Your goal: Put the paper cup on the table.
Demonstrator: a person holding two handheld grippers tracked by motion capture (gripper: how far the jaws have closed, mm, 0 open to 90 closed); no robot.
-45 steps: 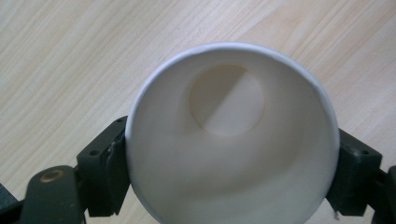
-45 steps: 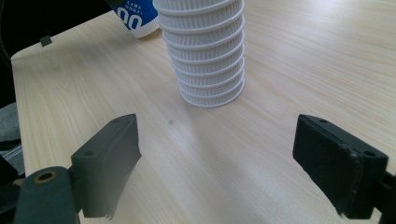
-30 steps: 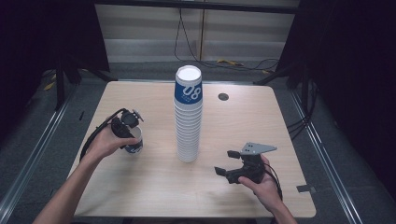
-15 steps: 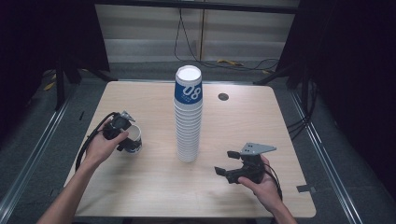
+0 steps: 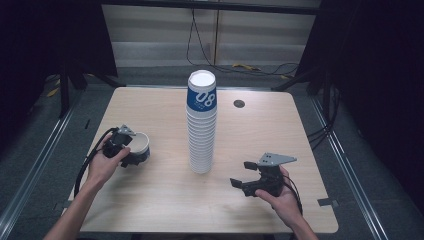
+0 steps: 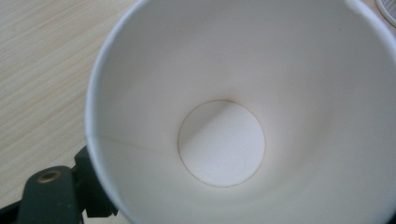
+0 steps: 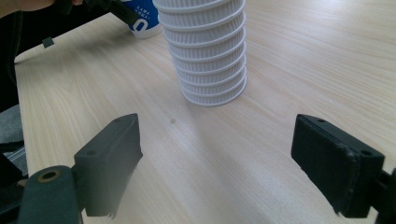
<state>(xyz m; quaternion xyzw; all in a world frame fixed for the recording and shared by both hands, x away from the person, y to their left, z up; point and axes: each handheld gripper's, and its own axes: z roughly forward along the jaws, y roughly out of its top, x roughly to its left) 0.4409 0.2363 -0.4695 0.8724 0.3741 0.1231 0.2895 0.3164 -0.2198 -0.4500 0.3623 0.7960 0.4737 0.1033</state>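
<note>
Here, in the high view, the left gripper (image 5: 131, 151) at lower left holds a cup (image 5: 138, 146) low over the table (image 5: 165, 200), beside the stack (image 5: 202, 125); setting it down looks to be the step in hand. The left gripper view looks into the cup (image 6: 243, 112), one jaw against its wall (grip seems firm). In the right gripper view the right gripper (image 7: 217, 156) has its jaws wide apart, empty, facing the stack (image 7: 210, 51); next, release gently.

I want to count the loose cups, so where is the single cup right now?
In the high view the single cup sits upright on the table's left side, gripped by the left claw, well left of the tall cup stack.
</note>
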